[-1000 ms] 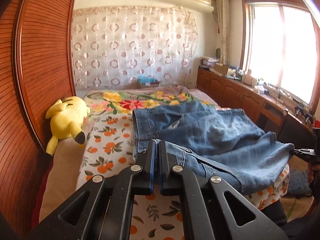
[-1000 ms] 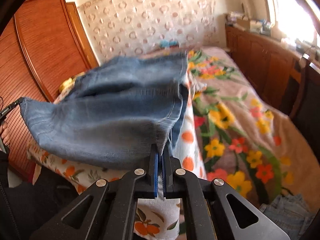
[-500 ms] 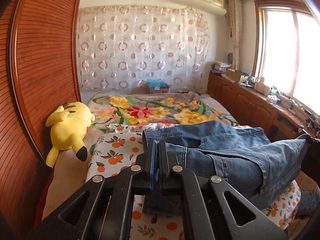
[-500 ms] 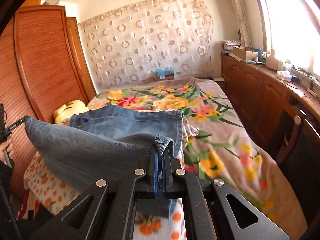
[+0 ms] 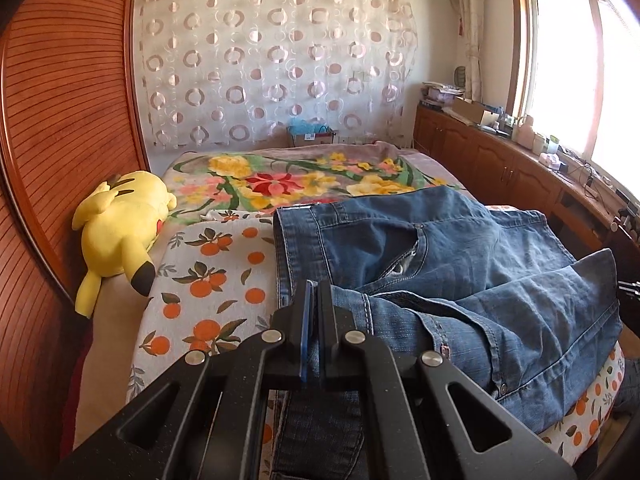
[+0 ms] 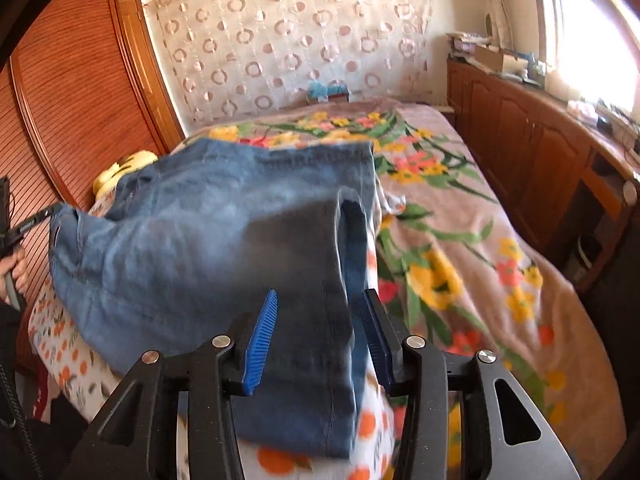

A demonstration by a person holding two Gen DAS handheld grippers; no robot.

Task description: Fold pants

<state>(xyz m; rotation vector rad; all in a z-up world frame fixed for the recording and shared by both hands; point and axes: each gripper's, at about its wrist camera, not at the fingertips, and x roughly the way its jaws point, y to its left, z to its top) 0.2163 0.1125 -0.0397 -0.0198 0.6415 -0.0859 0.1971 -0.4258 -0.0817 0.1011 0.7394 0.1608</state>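
Item: blue denim jeans, laid across the near end of the bed on an orange-print sheet, the floral blanket beyond. Doubled over once, upper layer lying over the lower; waistband and open fly facing up in the left wrist view. Judged to be partway through a fold, corners carried over so that edge met edge.

Left claw: pressed together, pinching a near edge of the jeans by the seam. Held so, presumably, to keep that corner pinned to its place while the other side was let go.

Right claw: spreading at that moment, blue ribbed pads parted. Folded hem end of the jeans lying between the pads, apparently not pressed by either; cloth blurred there. Read as a release after laying the hem down.

Hand at the far left of the right wrist view, gripping the other tool's handle.

Surroundings: yellow plush toy at the left of the bed against the slatted wooden wardrobe; circle-patterned curtain on the far wall; wooden cabinets at right under the window, cluttered with small things.

Brands, labels, writing: none legible. Small pale tag inside the waistband, too small to read. No maker's patch in view on the jeans.
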